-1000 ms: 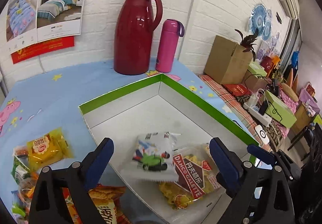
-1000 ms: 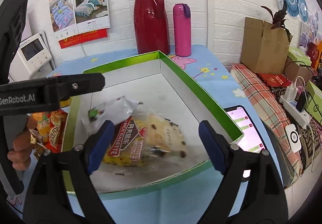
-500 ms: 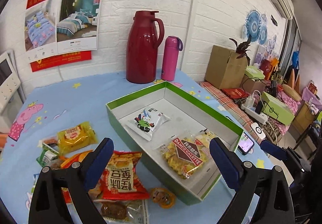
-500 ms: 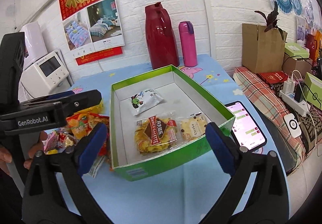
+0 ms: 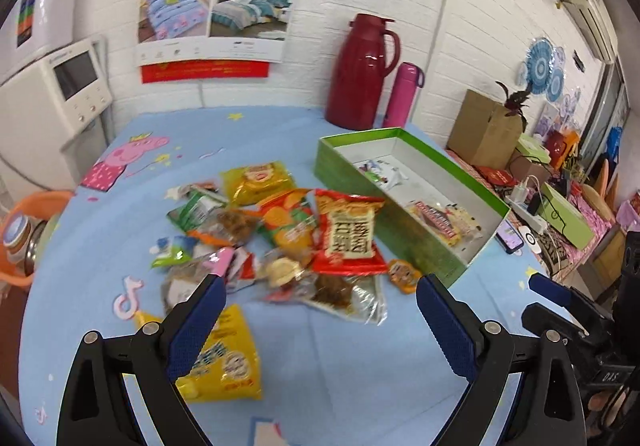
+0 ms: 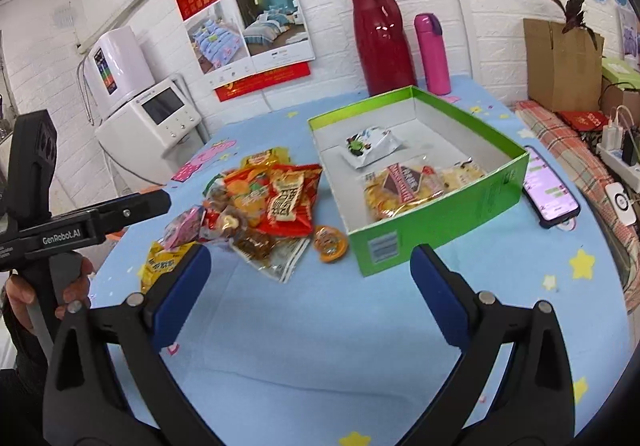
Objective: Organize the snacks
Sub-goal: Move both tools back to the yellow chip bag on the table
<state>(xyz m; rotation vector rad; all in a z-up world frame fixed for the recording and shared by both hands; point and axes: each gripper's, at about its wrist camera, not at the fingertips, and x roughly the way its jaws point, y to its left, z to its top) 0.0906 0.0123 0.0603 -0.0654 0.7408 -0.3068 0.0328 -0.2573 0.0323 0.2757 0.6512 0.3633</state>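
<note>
Both grippers hover, seemingly empty.

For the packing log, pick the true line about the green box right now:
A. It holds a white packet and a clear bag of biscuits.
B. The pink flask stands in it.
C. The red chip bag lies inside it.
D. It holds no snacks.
A: inside the green box lie a white packet and a clear bag of biscuits; the rest of the snacks are on the table outside it.

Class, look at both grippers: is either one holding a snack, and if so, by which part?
Neither. The left gripper and right gripper are both open and empty, above the blue tablecloth.
</note>
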